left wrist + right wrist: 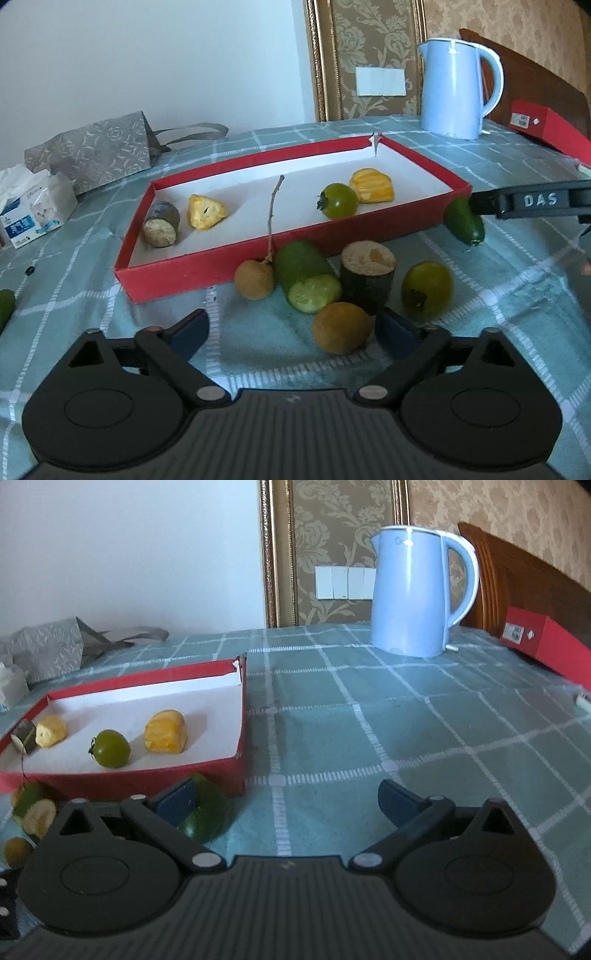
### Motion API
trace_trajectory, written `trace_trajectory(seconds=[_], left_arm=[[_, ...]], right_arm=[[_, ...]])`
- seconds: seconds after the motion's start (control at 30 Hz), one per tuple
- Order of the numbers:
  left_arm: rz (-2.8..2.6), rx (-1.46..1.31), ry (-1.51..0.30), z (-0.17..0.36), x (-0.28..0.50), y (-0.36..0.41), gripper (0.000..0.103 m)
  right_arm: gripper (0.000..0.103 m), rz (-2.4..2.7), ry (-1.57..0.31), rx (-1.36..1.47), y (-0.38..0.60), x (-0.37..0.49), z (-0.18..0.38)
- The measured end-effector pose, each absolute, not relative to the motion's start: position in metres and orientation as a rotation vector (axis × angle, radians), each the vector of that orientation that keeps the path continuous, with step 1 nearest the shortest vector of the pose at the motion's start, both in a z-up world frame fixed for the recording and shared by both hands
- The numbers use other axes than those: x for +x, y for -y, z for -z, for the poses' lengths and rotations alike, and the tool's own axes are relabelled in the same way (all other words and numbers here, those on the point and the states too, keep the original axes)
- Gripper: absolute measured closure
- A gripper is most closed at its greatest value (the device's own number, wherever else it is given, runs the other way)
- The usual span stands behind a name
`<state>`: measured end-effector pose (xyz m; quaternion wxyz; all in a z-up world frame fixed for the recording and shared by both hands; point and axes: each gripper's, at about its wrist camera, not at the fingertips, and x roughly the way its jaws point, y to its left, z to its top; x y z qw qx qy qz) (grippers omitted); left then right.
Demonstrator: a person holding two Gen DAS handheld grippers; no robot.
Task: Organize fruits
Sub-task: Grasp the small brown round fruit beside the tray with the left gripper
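A red box [207,271] with a white inside holds a dark cut piece [161,224], two yellow pieces [205,212] and a green tomato [339,201]. In front of it lie a stemmed longan [254,279], a cut cucumber [306,281], a dark cut piece [367,273], a green tomato [426,288] and a brown longan [341,328]. My left gripper [291,332] is open, the brown longan between its fingers. My right gripper [288,799] is open; a small cucumber [207,814] lies by its left finger, at the box's [147,779] front corner. The right gripper's finger [532,201] shows beside that cucumber [464,220].
A blue kettle [456,86] stands at the back right, with a red box [550,127] beyond it. A grey gift bag [92,153] and a tissue pack [35,206] sit at the back left. Another green piece [5,308] lies at the left edge. A checked cloth covers the table.
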<state>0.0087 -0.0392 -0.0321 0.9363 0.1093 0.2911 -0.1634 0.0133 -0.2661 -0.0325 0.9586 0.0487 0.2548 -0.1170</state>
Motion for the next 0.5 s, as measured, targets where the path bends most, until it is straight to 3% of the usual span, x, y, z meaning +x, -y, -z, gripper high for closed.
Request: trace_trajectory(seconds=[0.13,0.37,0.5], left_arm=[[0.337,0.233,-0.583,0.032,0.007,0.045,0.023],[0.389,0.277,-0.554,0.031,-0.001,0.055,0.058],[0.392,0.263,-0.560,0.031,0.007,0.057,0.058]], right_arm=[[0.000,0.271,-0.502,0.029,0.258,0.013,0.030],[0.000,0.316,-0.413,-0.034,0.252,0.004,0.021],[0.000,0.314,-0.411,0.005,0.260,0.002,0.018]])
